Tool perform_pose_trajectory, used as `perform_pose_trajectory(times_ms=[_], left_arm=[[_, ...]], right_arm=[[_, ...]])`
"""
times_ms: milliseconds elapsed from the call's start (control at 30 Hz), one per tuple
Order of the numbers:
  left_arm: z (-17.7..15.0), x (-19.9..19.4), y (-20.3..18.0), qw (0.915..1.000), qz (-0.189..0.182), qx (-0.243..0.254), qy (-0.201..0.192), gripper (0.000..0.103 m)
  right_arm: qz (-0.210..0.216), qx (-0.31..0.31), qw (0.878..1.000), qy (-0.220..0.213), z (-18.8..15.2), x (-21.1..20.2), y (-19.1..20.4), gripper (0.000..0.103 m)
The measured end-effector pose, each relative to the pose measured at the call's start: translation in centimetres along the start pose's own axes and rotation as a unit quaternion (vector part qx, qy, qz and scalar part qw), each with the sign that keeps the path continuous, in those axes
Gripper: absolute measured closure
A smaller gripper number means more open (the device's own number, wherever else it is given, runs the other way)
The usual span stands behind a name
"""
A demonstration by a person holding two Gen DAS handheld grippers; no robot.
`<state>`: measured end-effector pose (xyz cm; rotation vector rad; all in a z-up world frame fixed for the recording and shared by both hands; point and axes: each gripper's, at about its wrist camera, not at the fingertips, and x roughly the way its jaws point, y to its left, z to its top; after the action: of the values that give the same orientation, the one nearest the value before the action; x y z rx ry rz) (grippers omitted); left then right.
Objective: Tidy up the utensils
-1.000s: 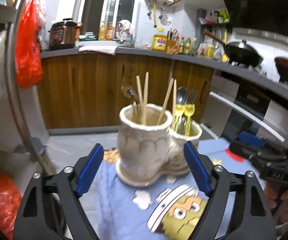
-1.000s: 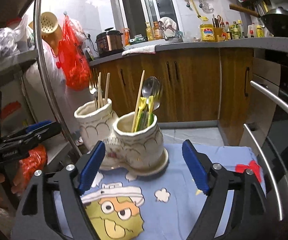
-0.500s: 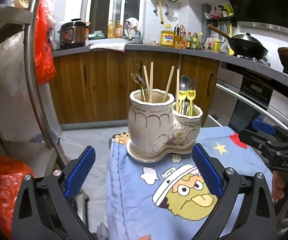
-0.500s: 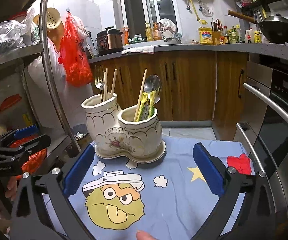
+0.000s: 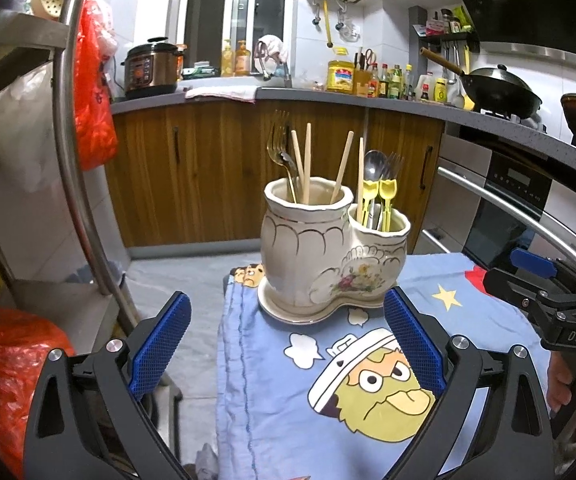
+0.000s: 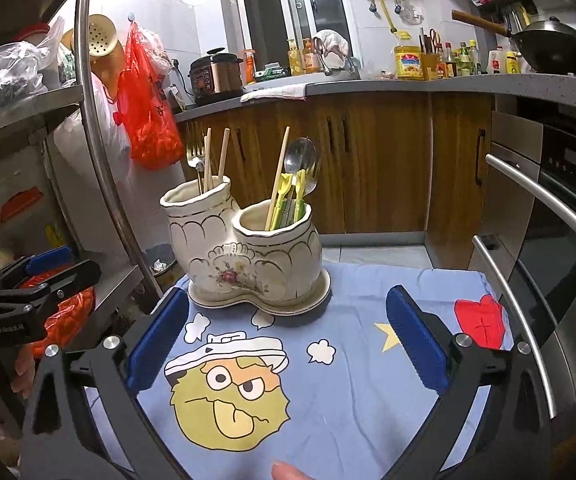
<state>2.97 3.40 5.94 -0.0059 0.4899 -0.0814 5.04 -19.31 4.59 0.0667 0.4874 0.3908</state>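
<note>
On blue cloth (image 5: 272, 400), holder (image 5: 328, 252) at 12 o'clock, utensils sorted; left gripper (image 5: 286, 344) and right gripper (image 6: 286, 342) now backed off, jaws just opened wide, empty: task seemingly complete.

holder (image 5: 328, 256): cream, floral | cloth (image 6: 348, 380): blue, cartoon print | fingers (image 5: 414, 344): blue pads

Upright cream two-cup holder (image 5: 330, 256) holds chopsticks (image 5: 303, 164), forks, possibly spoons.

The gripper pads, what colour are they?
Blue, with a fine grid texture on the pads; clearest in the right wrist view.
</note>
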Motion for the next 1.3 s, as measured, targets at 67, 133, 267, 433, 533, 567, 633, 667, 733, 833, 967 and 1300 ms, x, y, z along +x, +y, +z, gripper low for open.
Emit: perform_pose_trajectory(times_ms=[67, 133, 267, 433, 533, 567, 633, 667, 733, 833, 967, 1300], left_arm=[[0.01, -0.02, 0.0, 1.0, -0.001, 0.0, 0.0, 0.007], [0.02, 0.01, -0.01, 1.0, -0.001, 0.001, 0.001, 0.007], [-0.02, 0.08, -0.05, 1.0, -0.002, 0.001, 0.001, 0.007], [-0.05, 0.09, -0.23, 1.0, -0.002, 0.002, 0.003, 0.007], [-0.12, 0.25, -0.41, 1.0, -0.005, 0.003, 0.004, 0.007], [-0.12, 0.25, -0.44, 1.0, -0.004, 0.003, 0.004, 0.007], [-0.11, 0.24, -0.44, 1.0, -0.004, 0.003, 0.005, 0.007], [-0.12, 0.2, -0.49, 1.0, -0.005, 0.003, 0.004, 0.007], [-0.1, 0.23, -0.49, 1.0, -0.005, 0.004, 0.004, 0.007], [-0.1, 0.22, -0.53, 1.0, -0.005, 0.004, 0.004, 0.007], [-0.1, 0.2, -0.56, 1.0, -0.005, 0.004, 0.004, 0.007], [-0.14, 0.17, -0.72, 1.0, -0.005, 0.004, 0.005, 0.007]], right_arm=[[0.001, 0.001, 1.0, 0.001, -0.02, 0.04, -0.01, 0.006], [0.003, 0.001, 1.0, 0.002, -0.02, 0.11, -0.01, 0.006], [0.004, 0.001, 1.0, 0.003, -0.01, 0.14, -0.04, 0.006], [0.004, 0.002, 1.0, 0.004, -0.03, 0.16, 0.01, 0.005], [0.005, 0.003, 1.0, 0.005, -0.07, 0.17, -0.05, 0.005], [0.005, 0.003, 1.0, 0.005, -0.06, 0.18, -0.06, 0.006], [0.006, 0.004, 1.0, 0.006, -0.07, 0.19, -0.09, 0.005], [0.006, 0.004, 1.0, 0.006, -0.08, 0.17, -0.04, 0.005], [0.006, 0.003, 1.0, 0.005, -0.08, 0.17, -0.04, 0.005], [0.006, 0.003, 1.0, 0.005, -0.1, 0.17, -0.02, 0.006], [0.006, 0.004, 1.0, 0.005, -0.08, 0.17, -0.05, 0.006], [0.007, 0.003, 1.0, 0.007, -0.12, 0.14, -0.11, 0.005]])
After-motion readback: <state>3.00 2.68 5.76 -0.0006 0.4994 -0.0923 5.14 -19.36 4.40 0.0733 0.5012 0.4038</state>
